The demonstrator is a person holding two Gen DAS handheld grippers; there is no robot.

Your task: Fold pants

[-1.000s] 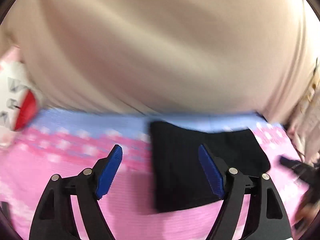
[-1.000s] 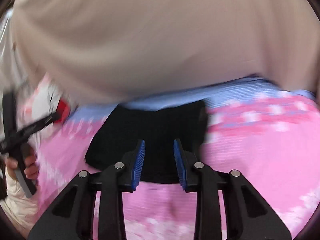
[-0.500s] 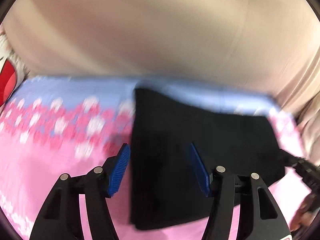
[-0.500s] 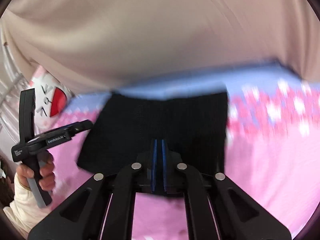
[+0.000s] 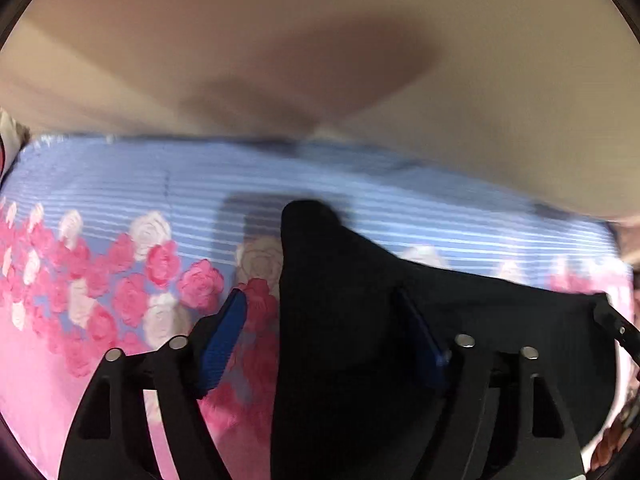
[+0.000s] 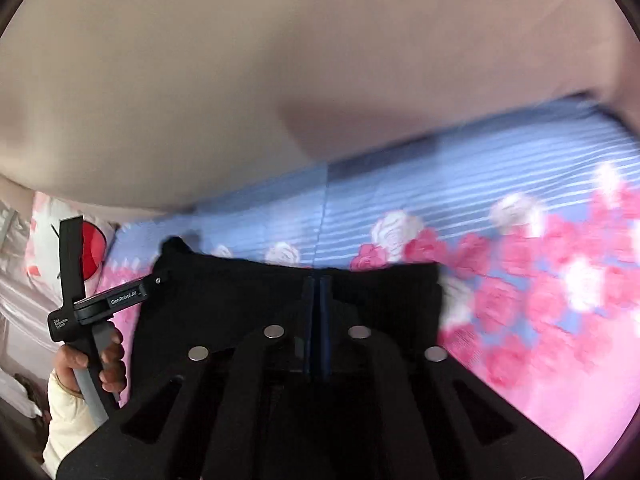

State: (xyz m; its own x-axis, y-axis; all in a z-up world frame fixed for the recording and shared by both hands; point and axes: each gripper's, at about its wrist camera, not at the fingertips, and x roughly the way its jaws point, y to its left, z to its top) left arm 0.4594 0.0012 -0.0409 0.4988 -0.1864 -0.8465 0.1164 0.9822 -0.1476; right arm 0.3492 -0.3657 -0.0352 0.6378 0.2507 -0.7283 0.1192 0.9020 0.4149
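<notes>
The black folded pants point(image 5: 360, 320) lie on a pink and blue floral bedsheet point(image 5: 100, 280). My left gripper point(image 5: 324, 332) is open, its blue pads astride the pants' left edge, whose far corner sticks up. In the right wrist view the pants point(image 6: 248, 292) lie just ahead. My right gripper point(image 6: 317, 308) is shut, pads together, low over the pants' near edge; whether cloth is pinched between them is hidden. The left gripper point(image 6: 154, 280) shows there at the pants' left edge, held by a hand.
A beige wall or headboard point(image 5: 320, 60) rises behind the bed. A pillow with a red print point(image 6: 90, 248) lies at the far left. The sheet's blue striped band point(image 6: 440, 184) runs along the far edge.
Both grippers have moved forward and lower onto the pants. The right gripper closed from partly open to shut. The pants' far left corner has risen.
</notes>
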